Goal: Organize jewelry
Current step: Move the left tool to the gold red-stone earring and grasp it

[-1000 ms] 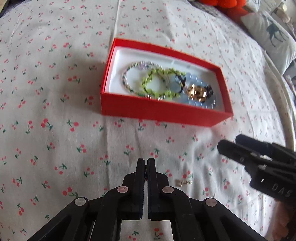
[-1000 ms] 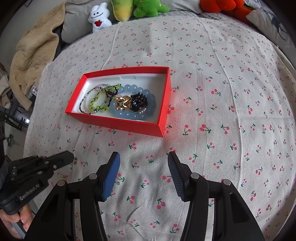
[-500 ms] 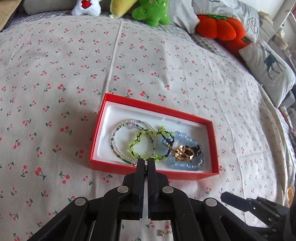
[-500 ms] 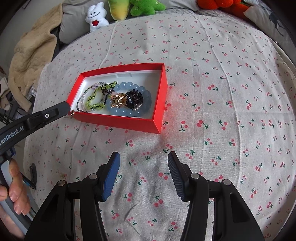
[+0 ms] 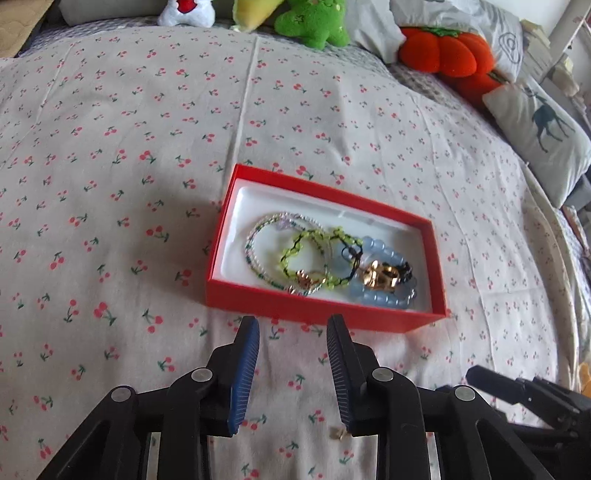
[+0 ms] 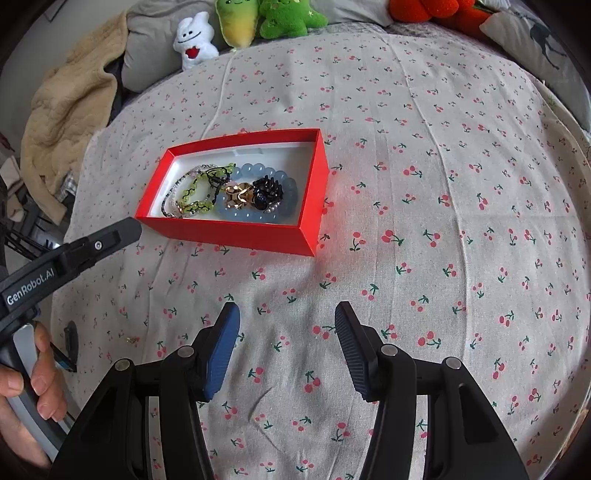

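Note:
A red box (image 5: 321,310) with a white lining lies on the cherry-print bedspread; it also shows in the right wrist view (image 6: 236,234). Inside lie a clear bead bracelet (image 5: 258,251), a green bead bracelet (image 5: 295,254), a blue bead bracelet (image 5: 384,295), a gold piece (image 5: 380,275) and a small gold piece (image 5: 306,278) on the green bracelet. My left gripper (image 5: 293,332) is open and empty, just in front of the box. My right gripper (image 6: 287,317) is open and empty, nearer than the box. A small gold item (image 5: 338,432) lies on the bedspread beneath the left gripper.
Plush toys (image 6: 236,22) and an orange pumpkin cushion (image 5: 447,55) line the far edge of the bed. A deer-print pillow (image 5: 543,129) lies at the right. A beige blanket (image 6: 66,110) hangs at the left. The small gold item also shows in the right wrist view (image 6: 131,338).
My left gripper rose from the bedspread toward the box and opened; a small gold piece now lies in the box. The right gripper stayed open and barely moved.

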### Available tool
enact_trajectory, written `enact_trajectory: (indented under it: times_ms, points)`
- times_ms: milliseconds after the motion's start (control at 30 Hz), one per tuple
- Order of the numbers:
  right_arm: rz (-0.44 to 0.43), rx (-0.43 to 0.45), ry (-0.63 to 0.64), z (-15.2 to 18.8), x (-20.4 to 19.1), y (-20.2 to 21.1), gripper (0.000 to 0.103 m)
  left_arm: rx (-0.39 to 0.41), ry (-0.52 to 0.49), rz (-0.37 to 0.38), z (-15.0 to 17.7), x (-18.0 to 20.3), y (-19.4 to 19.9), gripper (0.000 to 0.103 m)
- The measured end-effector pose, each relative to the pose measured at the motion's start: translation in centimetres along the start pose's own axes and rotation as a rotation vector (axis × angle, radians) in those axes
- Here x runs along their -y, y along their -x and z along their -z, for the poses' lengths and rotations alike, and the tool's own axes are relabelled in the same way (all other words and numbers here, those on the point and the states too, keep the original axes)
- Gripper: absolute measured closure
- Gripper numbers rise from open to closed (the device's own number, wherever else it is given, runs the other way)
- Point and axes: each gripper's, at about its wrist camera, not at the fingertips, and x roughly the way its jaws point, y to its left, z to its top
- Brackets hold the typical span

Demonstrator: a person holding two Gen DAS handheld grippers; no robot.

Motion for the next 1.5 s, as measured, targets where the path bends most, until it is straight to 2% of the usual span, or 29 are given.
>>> enact_trajectory:
  times_ms: [133,167,233,333,500,633,833,1000,1133,1167,1500]
  points:
    - [0.019,0.004,0.027,0.8,0.0,0.6,0.046,-0.03,-0.003,-0.041,2.1,-1.2,1.2,0.042]
    - [0.024,0.004,0.034,1.0,0.1,0.7,0.046,-0.034,-0.008,-0.049,2.7,-1.6,1.5,0.039]
    - [0.03,0.003,0.048,1.7,0.1,0.7,0.046,-0.042,-0.02,-0.066,4.0,-2.2,1.9,0.024]
    - [0.043,-0.012,0.075,2.9,0.1,0.4,0.042,-0.043,-0.038,-0.084,5.9,-3.1,2.3,0.018]
    - [0.051,-0.026,0.15,5.5,-0.8,-0.4,0.039,-0.042,-0.107,-0.114,9.2,-4.0,1.9,0.018]
    - [0.032,0.006,0.2,7.3,-2.0,-0.5,0.039,-0.057,-0.144,-0.121,11.4,-4.6,1.1,0.017]
    - [0.003,0.081,0.287,9.0,-3.7,-0.6,0.035,0.013,-0.203,-0.112,13.7,-4.7,0.6,0.017]
    - [0.01,0.042,0.371,9.8,-5.0,-2.8,0.033,0.076,-0.294,-0.099,14.7,-4.3,0.4,0.017]
    - [0.047,0.056,0.434,9.8,-6.0,-3.7,0.028,0.073,-0.278,-0.073,14.3,-4.4,0.1,0.019]
    - [0.046,0.056,0.433,9.7,-6.1,-3.9,0.028,0.072,-0.264,-0.067,14.1,-4.5,0.1,0.021]
    - [0.05,0.053,0.403,8.2,-6.1,-4.6,0.027,0.068,-0.247,-0.045,13.0,-5.2,-0.3,0.066]
